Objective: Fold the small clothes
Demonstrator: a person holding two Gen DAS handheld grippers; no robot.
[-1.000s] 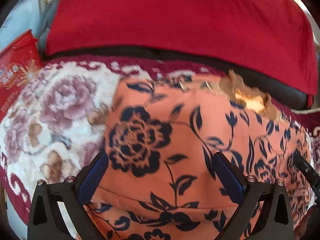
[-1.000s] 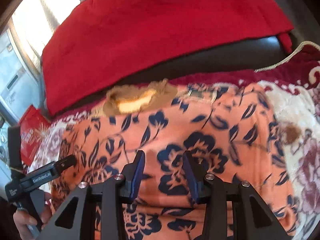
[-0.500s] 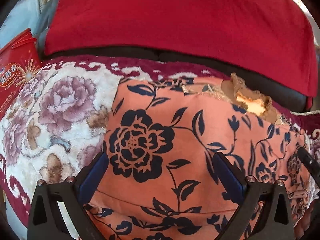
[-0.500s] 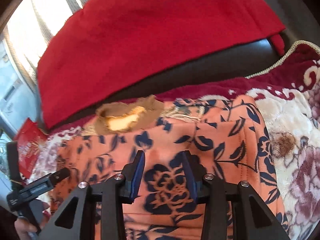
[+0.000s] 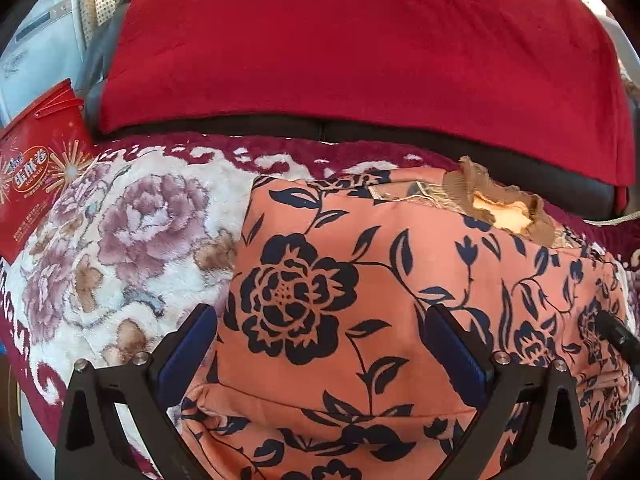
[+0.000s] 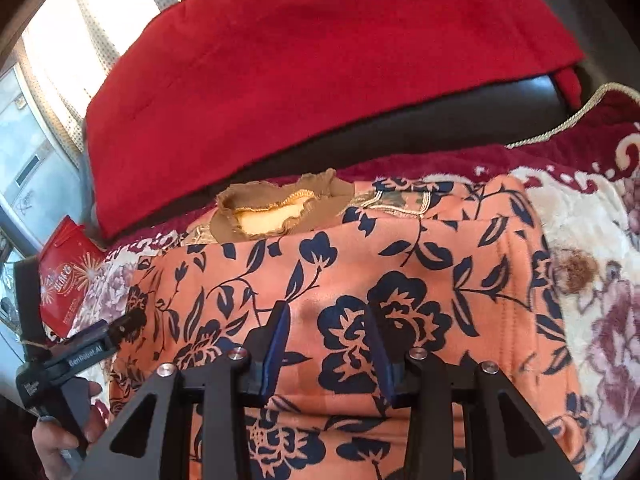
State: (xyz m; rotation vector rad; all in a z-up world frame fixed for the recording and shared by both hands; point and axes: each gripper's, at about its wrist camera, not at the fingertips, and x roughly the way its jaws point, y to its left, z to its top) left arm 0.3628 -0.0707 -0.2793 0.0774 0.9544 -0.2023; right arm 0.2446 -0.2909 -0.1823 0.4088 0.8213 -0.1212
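Both of your grippers have pulled back a bit, so more of the orange flowery top (image 5: 360,280) shows now than a moment ago, and more of the fuzzy blanket (image 5: 120,248) shows on its left.

Your left gripper (image 5: 320,328) has its two blue fingers (image 5: 192,344) spread wide apart. It holds nothing. One finger is over the edge of the top and the other is over its middle.

Your right gripper (image 6: 330,340) has its blue fingers (image 6: 276,340) partly apart, with a small gap. They sit over a dark blue flower on the top. You cannot tell if they touch the cloth.

The top lies flat on the blanket, with its brown collar (image 6: 276,208) at the far side, near the black seat edge (image 6: 440,120). A big red cloth (image 5: 360,48) hangs over the seat back behind it.

A red box (image 5: 36,176) stands off to the left of the blanket. In the right wrist view, your left hand (image 6: 60,436) shows low on the left, holding its gripper handle.
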